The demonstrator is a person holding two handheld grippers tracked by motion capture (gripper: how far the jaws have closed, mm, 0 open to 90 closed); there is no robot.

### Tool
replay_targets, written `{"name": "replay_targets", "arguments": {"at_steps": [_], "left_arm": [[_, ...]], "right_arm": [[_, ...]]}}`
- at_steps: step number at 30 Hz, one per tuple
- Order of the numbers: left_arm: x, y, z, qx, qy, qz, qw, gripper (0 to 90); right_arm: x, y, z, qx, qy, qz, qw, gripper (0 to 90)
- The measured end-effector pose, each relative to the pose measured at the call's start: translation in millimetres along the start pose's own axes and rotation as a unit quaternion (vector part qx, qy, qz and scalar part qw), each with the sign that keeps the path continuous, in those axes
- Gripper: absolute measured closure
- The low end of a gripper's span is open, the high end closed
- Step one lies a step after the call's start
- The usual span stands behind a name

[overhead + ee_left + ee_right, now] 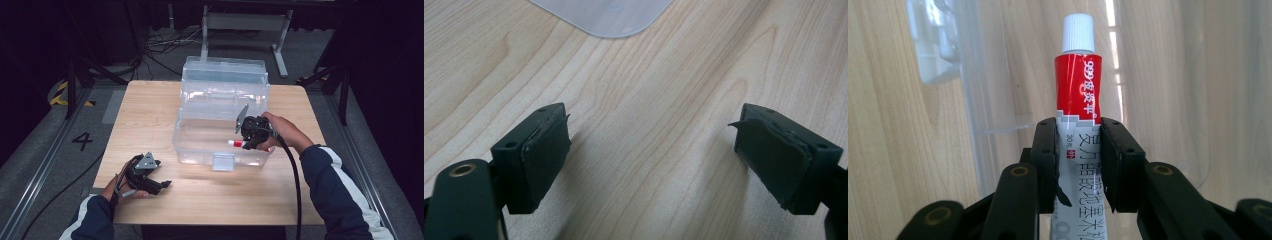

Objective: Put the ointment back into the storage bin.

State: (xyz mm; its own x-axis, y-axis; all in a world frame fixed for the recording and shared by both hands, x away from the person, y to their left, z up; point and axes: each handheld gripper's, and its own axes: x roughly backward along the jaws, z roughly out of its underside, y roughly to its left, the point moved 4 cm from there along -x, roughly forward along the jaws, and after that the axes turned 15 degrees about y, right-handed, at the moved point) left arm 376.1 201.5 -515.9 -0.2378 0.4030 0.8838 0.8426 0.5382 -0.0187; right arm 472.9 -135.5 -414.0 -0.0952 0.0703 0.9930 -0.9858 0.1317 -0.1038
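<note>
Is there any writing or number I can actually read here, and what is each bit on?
"4": painted on the grey floor left of the table.
"999": white, on the red band of the tube clamped in the right gripper.
"30": small, on the tube's white part.
Chinese characters: on the red band and, larger, on the white part; partly covered by the jaws, so I cannot read them reliably.

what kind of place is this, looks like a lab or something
Probably a lab or recording studio rather than a home: a bare wooden table ringed by black curtains, loose cables on grey carpet, a floor marking "4", and yellow-black hazard tape.
</note>
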Motion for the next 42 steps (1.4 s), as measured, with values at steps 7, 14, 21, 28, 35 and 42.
{"name": "replay_targets", "arguments": {"at_steps": [7,14,21,28,35,42], "left_arm": [[0.0,0.0,0.0,0.000,0.000,0.000,1.0000,14.6],[-0.4,-0.2,-0.3,0.002,-0.002,0.001,1.0000,14.6],[-0.4,-0.2,-0.3,0.002,-0.001,0.000,1.0000,14.6],[-0.4,-0.2,-0.3,0.002,-0.001,0.001,1.0000,14.6],[-0.4,-0.2,-0.4,0.002,-0.001,0.001,1.0000,14.6],[0.3,-0.2,-2.8,0.012,0.009,-0.005,0.9999,14.9]], "right_arm": [[-9.9,1.2,-2.6,0.005,0.015,-0.001,0.9999,70.5],[-17.8,0.9,-10.0,0.010,0.025,-0.001,0.9996,70.5],[-20.6,-0.3,-9.3,0.008,0.027,-0.006,0.9996,70.4],[-20.5,-1.3,-7.9,-0.001,0.021,-0.003,0.9998,66.8],[-18.1,-3.2,-2.6,-0.014,0.015,0.003,0.9998,62.6],[-0.2,-6.3,22.2,-0.061,-0.076,0.024,0.9949,60.5]]}}
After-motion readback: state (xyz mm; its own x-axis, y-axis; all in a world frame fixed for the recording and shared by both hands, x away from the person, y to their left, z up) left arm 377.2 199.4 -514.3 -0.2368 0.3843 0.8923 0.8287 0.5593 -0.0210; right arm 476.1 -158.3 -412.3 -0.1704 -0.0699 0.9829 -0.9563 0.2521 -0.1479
